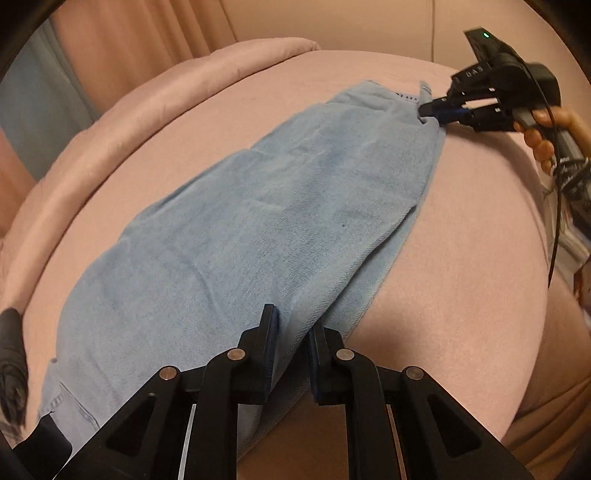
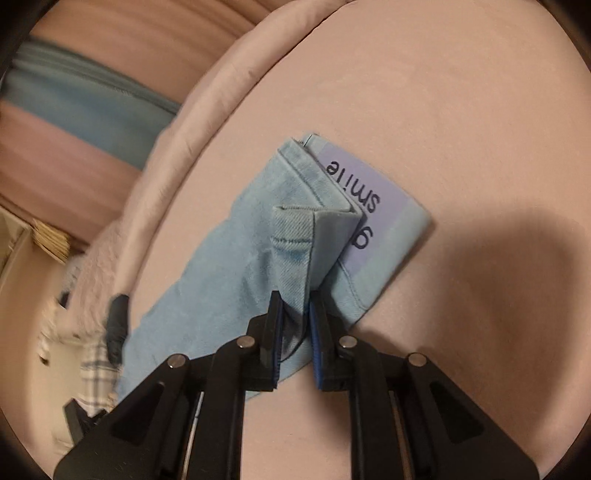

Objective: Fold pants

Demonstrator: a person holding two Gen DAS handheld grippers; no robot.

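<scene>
Light blue denim pants (image 1: 236, 236) lie folded lengthwise on a pink bed (image 1: 461, 240). My left gripper (image 1: 293, 325) is shut on the near edge of the pants. My right gripper (image 1: 428, 109) is at the far end of the pants, shut on the fabric. In the right wrist view the right gripper (image 2: 295, 306) pinches a raised fold of the pants (image 2: 229, 266) at the waistband. A lilac label (image 2: 369, 206) printed "smile" shows beside that fold.
A rolled pink duvet edge (image 1: 110, 122) runs along the bed's left side. A dark object (image 1: 13, 362) lies at the left edge. A pink headboard (image 1: 332, 22) stands behind. A blue cushion (image 2: 85, 107) and fluffy cloth (image 2: 88, 295) lie left of the bed.
</scene>
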